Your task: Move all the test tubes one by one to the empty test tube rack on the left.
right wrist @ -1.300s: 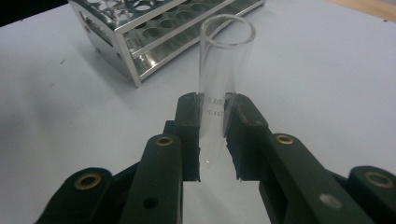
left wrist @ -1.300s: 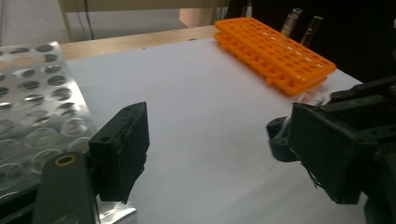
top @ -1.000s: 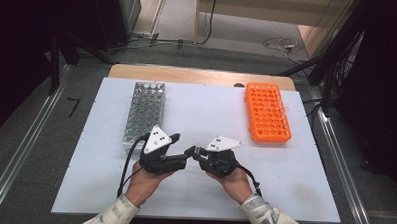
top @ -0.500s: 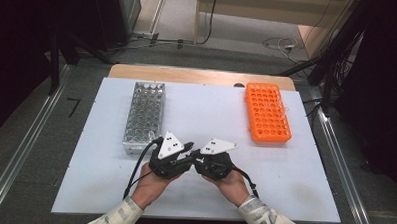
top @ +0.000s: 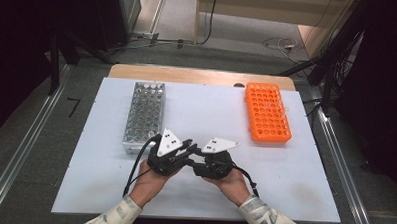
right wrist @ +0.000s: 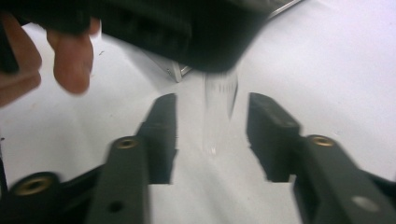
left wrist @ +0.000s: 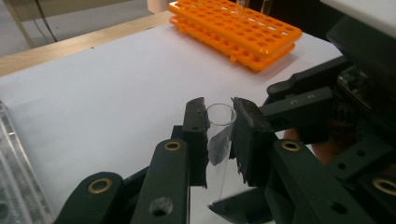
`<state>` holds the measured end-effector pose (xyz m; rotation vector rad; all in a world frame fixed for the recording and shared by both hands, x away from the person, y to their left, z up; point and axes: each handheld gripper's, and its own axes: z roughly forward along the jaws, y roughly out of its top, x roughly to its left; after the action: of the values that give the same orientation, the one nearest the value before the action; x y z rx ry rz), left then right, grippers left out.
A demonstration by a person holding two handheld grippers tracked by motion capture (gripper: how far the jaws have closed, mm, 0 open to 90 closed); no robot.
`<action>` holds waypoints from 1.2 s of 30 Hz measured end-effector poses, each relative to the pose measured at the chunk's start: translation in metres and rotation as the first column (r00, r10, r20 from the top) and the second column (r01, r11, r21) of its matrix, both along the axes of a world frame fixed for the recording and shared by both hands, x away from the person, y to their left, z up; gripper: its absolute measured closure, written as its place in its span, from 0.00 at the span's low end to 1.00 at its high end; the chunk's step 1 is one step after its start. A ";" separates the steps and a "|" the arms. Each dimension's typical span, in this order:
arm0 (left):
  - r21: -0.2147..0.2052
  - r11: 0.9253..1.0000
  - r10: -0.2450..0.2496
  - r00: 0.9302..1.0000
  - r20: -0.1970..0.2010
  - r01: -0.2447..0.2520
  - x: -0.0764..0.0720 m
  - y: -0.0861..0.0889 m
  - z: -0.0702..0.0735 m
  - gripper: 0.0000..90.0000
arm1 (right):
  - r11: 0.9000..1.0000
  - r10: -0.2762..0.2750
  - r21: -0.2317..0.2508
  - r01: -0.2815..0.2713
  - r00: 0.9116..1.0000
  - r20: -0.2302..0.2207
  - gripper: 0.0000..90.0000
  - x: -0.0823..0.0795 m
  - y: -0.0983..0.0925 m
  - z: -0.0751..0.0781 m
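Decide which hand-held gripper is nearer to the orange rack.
Right. The right hand-held gripper sits on the orange rack's side of the table; the left hand-held gripper is beside the metal rack.

bare table [top: 211, 112] lies open between the metal rack [top: 144, 116] and the orange rack [top: 267, 112]. nearer the person from the metal rack, the two grippers crowd tip to tip, blocking passage.

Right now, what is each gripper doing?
Left gripper: shut on the tube.
Right gripper: jaws just opened, open, tube between them.
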<state>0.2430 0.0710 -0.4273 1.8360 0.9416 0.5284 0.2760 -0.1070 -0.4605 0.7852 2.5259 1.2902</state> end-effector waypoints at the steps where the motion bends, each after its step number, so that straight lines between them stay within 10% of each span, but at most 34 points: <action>1: -0.004 1.000 0.008 1.000 -0.002 -0.008 0.001 0.001 0.001 0.83 | 1.000 -0.003 -0.002 0.003 1.000 -0.003 0.49 0.000 0.000 0.000; 9: -0.004 0.999 0.052 0.999 -0.007 -0.052 0.011 0.009 0.008 0.83 | 1.000 -0.017 -0.018 0.016 1.000 -0.025 0.28 0.004 -0.001 -0.003; 36: -0.092 0.963 0.256 0.966 0.030 -0.252 0.034 0.070 0.043 0.83 | 0.998 -0.063 -0.020 0.063 0.997 -0.034 0.28 0.010 -0.011 -0.005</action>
<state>0.2774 0.1414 -0.3845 1.6289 1.1622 0.6694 0.2865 -0.1177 -0.4654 0.8832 2.5151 1.2411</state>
